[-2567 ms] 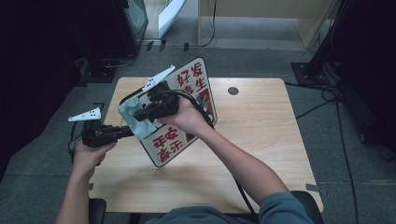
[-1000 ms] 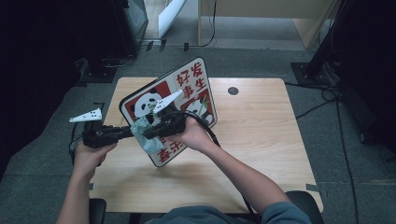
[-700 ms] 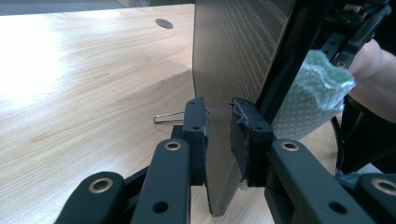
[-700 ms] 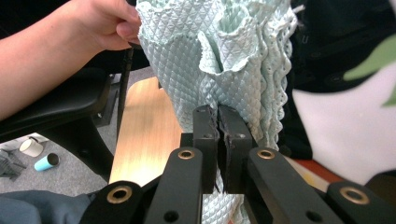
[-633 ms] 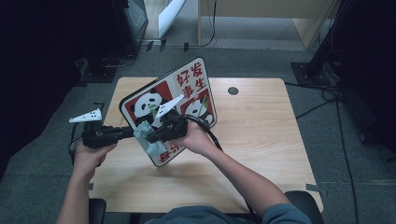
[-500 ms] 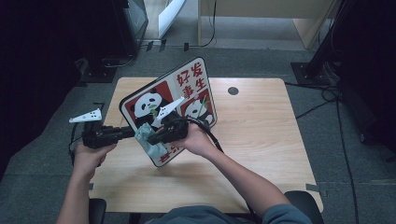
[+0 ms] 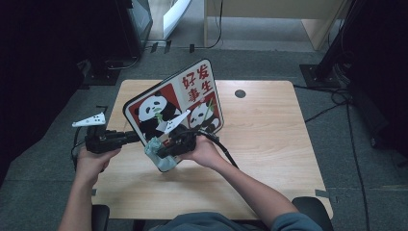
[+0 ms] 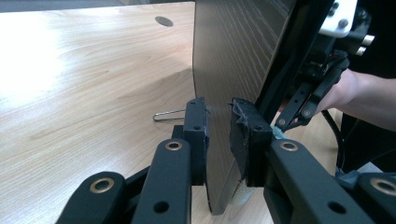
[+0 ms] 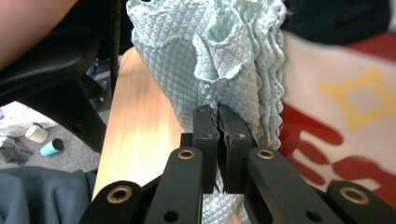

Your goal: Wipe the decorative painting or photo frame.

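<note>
My left gripper (image 7: 137, 138) has its jaws clamped on the left edge of the panda board (image 7: 178, 103), tilted up over the counter (image 7: 269, 144). My right gripper (image 7: 161, 153) pinches the mint cloth (image 9: 224, 70) against the board's lower corner. Bare counter lies open rightward.

a light wood counter (image 7: 269, 125) with rounded corners stands on grey carpet (image 7: 57, 192). a round dark grommet (image 7: 240, 94) sits near its far edge. beyond it a pale wooden cabinet (image 7: 269, 19) stands against the far side, with black cables (image 7: 337, 103) trailing over the floor at right. dark stands and equipment fill the left and right edges, deep in shadow. a black chair base (image 7: 308, 207) shows at the bottom. bright light glares off the wood in the left gripper view. a cup (image 9: 36, 134) lies on the floor.
</note>
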